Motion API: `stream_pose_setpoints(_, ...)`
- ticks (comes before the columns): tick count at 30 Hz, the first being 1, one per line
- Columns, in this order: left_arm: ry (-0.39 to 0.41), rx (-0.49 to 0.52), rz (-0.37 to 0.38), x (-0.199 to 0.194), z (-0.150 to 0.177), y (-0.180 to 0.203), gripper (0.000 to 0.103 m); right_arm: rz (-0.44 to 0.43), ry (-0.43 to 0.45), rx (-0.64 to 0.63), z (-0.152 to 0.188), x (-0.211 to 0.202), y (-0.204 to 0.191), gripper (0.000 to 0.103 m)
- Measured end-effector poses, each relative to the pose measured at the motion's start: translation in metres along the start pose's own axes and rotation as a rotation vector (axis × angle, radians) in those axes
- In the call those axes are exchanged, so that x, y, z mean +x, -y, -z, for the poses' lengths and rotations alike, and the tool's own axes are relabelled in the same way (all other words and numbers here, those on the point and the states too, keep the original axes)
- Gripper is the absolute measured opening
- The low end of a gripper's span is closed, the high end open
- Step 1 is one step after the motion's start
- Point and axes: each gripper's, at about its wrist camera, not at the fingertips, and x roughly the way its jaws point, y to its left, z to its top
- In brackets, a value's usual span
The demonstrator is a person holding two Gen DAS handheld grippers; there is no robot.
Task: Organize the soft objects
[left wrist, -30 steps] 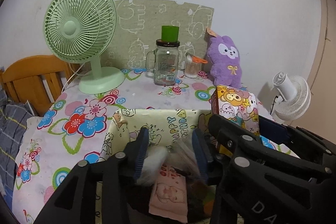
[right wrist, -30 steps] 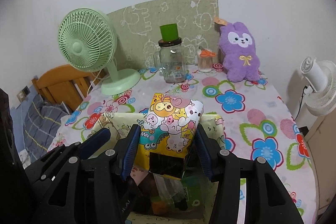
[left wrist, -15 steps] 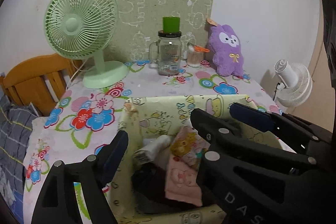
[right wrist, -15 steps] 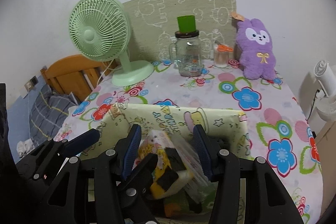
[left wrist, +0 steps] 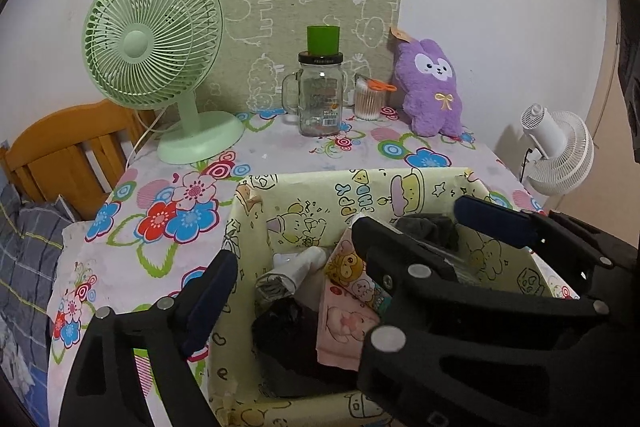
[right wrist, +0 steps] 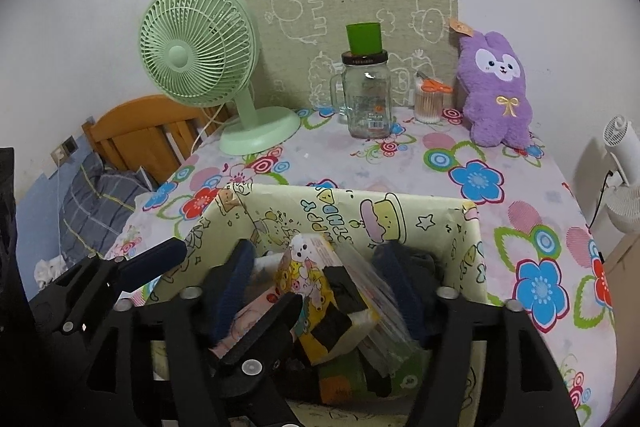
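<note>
A pale yellow cartoon-print box [left wrist: 320, 187] [right wrist: 400, 211] sits at the near edge of the table and holds several soft items. A cartoon tissue pack [right wrist: 320, 291] [left wrist: 352, 273] lies tilted inside it, beside a pink cloth [left wrist: 340, 323], a rolled white piece [left wrist: 292, 269] and dark fabric [left wrist: 280, 331]. My left gripper [left wrist: 344, 251] is wide open over the box and empty. My right gripper [right wrist: 320, 283] is open, its fingers [right wrist: 236, 287] either side of the tissue pack without pressing it. A purple plush rabbit [left wrist: 434, 87] [right wrist: 498, 87] stands at the table's back right.
On the floral tablecloth [left wrist: 168, 211] stand a green desk fan [left wrist: 160, 55], a glass jar [left wrist: 320, 91] topped by a green cup, and a cotton-swab tub [left wrist: 370, 99]. A white fan [left wrist: 560, 151] stands off the right edge. A wooden headboard [left wrist: 60, 151] is at left.
The right gripper lowered the tissue pack into the box and opened off it. The left gripper let go of the white fluffy item and opened wide.
</note>
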Motion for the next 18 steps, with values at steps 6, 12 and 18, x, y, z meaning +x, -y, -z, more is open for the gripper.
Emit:
stream_pose_setpoints(6, -0.001, -0.002, 0.001, -0.005, 0.003, 0.004, 0.1, 0.024, 0.005, 0.008, 0.004, -0.011, 0.004, 0.089)
stream_pose_setpoints(12, 0.009, -0.001, 0.005, -0.015, 0.005, 0.01, 0.103, 0.067, 0.021, 0.033, 0.008, -0.026, 0.01, 0.098)
stream_pose_setpoints(18, 0.023, 0.001, 0.002, -0.029, 0.008, 0.015, 0.103, 0.094, 0.034, 0.059, 0.013, -0.042, 0.019, 0.098)
